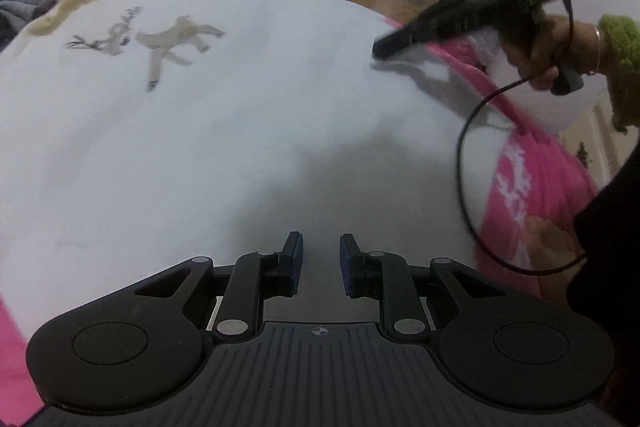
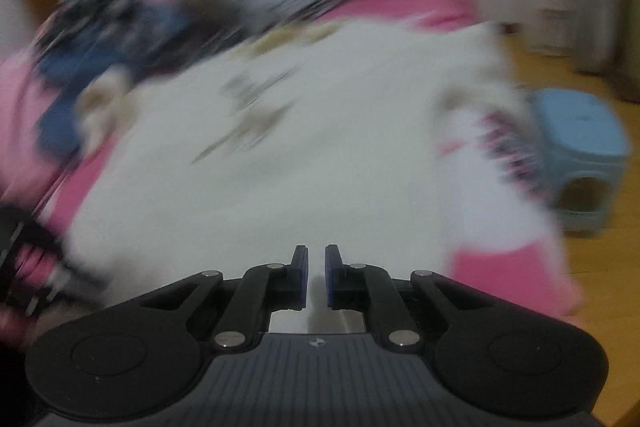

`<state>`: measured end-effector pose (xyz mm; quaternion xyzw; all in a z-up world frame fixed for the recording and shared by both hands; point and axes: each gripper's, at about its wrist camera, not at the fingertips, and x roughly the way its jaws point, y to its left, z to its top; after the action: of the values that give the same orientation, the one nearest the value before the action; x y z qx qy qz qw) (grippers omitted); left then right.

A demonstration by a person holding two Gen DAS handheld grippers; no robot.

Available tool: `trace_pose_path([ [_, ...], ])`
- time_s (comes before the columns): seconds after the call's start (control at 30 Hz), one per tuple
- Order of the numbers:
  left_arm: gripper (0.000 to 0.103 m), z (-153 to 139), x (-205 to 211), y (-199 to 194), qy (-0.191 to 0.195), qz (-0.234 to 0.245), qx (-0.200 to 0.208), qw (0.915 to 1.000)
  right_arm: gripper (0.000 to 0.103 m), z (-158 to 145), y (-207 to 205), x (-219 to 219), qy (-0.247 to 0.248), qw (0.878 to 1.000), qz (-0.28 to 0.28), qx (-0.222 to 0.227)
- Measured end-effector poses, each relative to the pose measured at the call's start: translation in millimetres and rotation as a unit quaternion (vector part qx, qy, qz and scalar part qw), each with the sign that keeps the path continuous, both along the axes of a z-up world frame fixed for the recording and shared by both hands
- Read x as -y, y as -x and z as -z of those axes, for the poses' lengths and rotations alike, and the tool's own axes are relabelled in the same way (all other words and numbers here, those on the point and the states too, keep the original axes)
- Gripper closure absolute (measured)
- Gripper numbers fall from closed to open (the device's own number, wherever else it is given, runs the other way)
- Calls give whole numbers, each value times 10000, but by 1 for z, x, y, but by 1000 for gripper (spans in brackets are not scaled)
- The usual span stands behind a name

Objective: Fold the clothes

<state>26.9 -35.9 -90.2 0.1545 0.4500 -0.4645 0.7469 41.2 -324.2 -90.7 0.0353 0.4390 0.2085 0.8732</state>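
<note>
Two grippers hang over a white garment [image 1: 248,131] with nothing between their fingers: the left gripper [image 1: 320,259] shows a clear gap and bare cloth beneath, and the right gripper [image 2: 316,277] has only a narrow slit left between its blue pads, no fabric caught in it. The garment lies spread flat on a bed with a pink cover [image 1: 520,187], reaching close to the bed's near edge and out to the corner by the floor. My worry is a thin pinch: the cloth looks thick, soft and fleecy, almost featureless close in, so nearly shut fingers could skate over the nap and lift one layer only, or snag the pink cover with it. Seen from the left wrist, the right gripper touches or nearly touches the cloth near the bed's side edge, its black cable [image 1: 466,163] looping low, where I judge it could drag a fold out of line. Further out, a grey-brown deer print [image 1: 176,43] and a pale woolly collar [image 1: 76,7] mark the garment's top. Beyond, other clothes [image 2: 132,11] are heaped loosely at the far edge, close enough to get tangled in. A blue plastic stool [image 2: 580,147] stands on the wooden floor, well clear.
</note>
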Motion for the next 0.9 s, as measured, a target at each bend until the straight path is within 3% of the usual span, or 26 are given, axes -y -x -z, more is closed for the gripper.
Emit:
trace_pose_path([
  [0.03,84,0,1,2,-13,40,17,10000,96,5,5,4,235,9997,43,-62],
  [0.13,84,-1,1,8,-52,151,93,9998,100,2,13,54,24,9952,943,-259],
  [0.2,84,-2,-1,11,2,205,62,9998,94,-9,19,76,-91,9895,1419,-271],
  [0.4,78,13,0,11,116,204,-332,9992,89,-27,-18,35,-853,9950,495,183],
  [0.5,78,18,-2,6,237,22,-566,9981,89,-15,-61,-5,-1080,9934,-248,280],
  [0.6,78,19,-8,1,367,-270,-868,9952,89,4,-104,-33,-932,9932,-673,170],
  [0.7,78,21,-11,2,410,-418,-942,9938,93,24,-151,-25,-338,9990,-120,248],
  [0.8,78,20,-12,4,407,-441,-893,9942,94,21,-186,12,-818,9927,819,335],
  [0.9,78,20,-12,3,433,-492,-928,9935,91,4,-185,11,-967,9908,750,585],
])
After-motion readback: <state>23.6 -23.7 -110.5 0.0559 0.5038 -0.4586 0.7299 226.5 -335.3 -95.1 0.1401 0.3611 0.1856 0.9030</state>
